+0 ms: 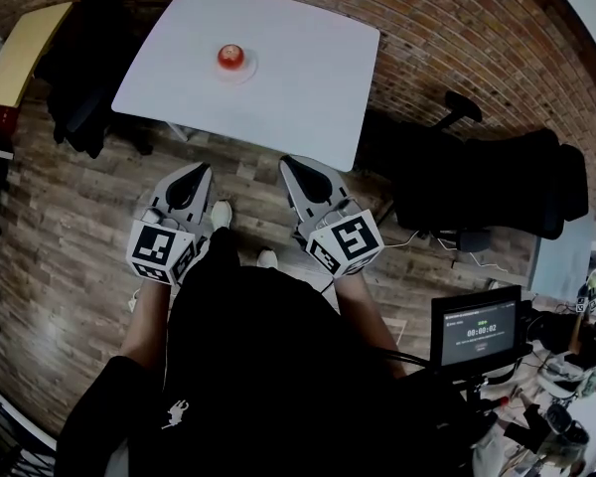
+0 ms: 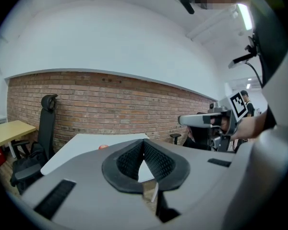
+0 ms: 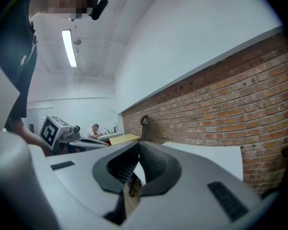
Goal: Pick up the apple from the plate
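A red apple (image 1: pixel 230 56) sits on a small white plate (image 1: pixel 244 71) near the middle of a white table (image 1: pixel 308 78). Both grippers hang over the wooden floor, short of the table's near edge and well away from the apple. My left gripper (image 1: pixel 195 171) is shut and empty, with its tips meeting. My right gripper (image 1: pixel 289 162) is also shut with nothing in it. In the left gripper view the apple (image 2: pixel 102 147) is a small red spot on the table (image 2: pixel 81 147) beyond the closed left gripper (image 2: pixel 144 143), with the right gripper (image 2: pixel 206 120) alongside. The right gripper view shows its own closed tips (image 3: pixel 138 146) before the table (image 3: pixel 216 158).
Black office chairs stand left (image 1: pixel 84 97) and right (image 1: pixel 497 182) of the table. A yellow desk (image 1: pixel 20 53) is at the far left. A monitor (image 1: pixel 475 326) and cluttered gear sit at the lower right. A brick wall (image 2: pixel 110 104) runs behind the table.
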A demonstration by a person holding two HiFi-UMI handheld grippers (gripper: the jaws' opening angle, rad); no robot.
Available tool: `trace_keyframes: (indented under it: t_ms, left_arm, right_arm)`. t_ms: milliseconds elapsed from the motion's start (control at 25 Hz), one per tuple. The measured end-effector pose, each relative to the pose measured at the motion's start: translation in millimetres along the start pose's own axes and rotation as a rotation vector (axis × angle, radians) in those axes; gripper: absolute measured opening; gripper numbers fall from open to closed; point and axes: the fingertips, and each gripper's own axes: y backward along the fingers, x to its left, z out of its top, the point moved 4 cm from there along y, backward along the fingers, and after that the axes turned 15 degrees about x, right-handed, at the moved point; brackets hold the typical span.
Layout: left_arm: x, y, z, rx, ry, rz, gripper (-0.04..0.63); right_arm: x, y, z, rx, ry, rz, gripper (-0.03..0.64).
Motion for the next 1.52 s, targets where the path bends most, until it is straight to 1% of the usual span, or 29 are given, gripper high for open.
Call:
trace_keyframes:
  t_ms: [160, 280, 440, 560, 760, 920, 1040, 1160, 1320, 1520]
  left_arm:
    - [34.4, -12.6, 6.6, 0.005, -0.002, -0.025, 0.007]
    - [61.2, -25.6, 18.6, -0.002, -0.013, -0.045, 0.006]
    - [91.8, -38.4, 37.0, -0.029, -0.010, -0.082, 0.006]
    - [112.1, -48.5, 45.9, -0.032, -0.034, -0.110, 0.006]
    - [145.0, -66.3, 48.6, -0.009, -0.041, -0.157, 0.006]
    - [167.3, -78.0, 51.5, -0.012, -0.054, -0.202, 0.006]
    - [185.2, -84.2, 53.8, -0.007, -0.061, -0.212, 0.006]
    - [198.6, -89.0, 55.5, -0.005, -0.083, -0.218, 0.006]
    - [207.1, -91.4, 53.7, 0.004, -0.057, -0.240, 0.007]
    - [207.2, -103.4, 53.6, 0.020, -0.067, -0.261, 0.006]
  right_arm:
    - [-3.5, -33.3, 14.5, 0.000, -0.009, -0.011, 0.003]
    - [-10.4, -58.6, 26.8, -0.002, -0.012, -0.027, 0.003]
    - [-17.4, -83.3, 45.6, -0.002, -0.010, -0.055, 0.003]
    - [-21.5, -100.0, 55.1, -0.004, -0.016, -0.078, 0.005]
    - [-21.9, -131.2, 65.6, 0.023, 0.016, -0.114, 0.003]
    - [-22.9, -152.1, 71.1, 0.035, 0.007, -0.145, 0.005]
    - [-24.5, -166.3, 72.7, 0.036, -0.008, -0.162, 0.005]
    - [-26.4, -177.1, 74.6, 0.034, -0.014, -0.178, 0.005]
    - [-25.6, -188.0, 73.6, 0.054, -0.025, -0.179, 0.003]
    - [-32.0, -195.3, 75.5, 0.057, -0.028, -0.177, 0.003]
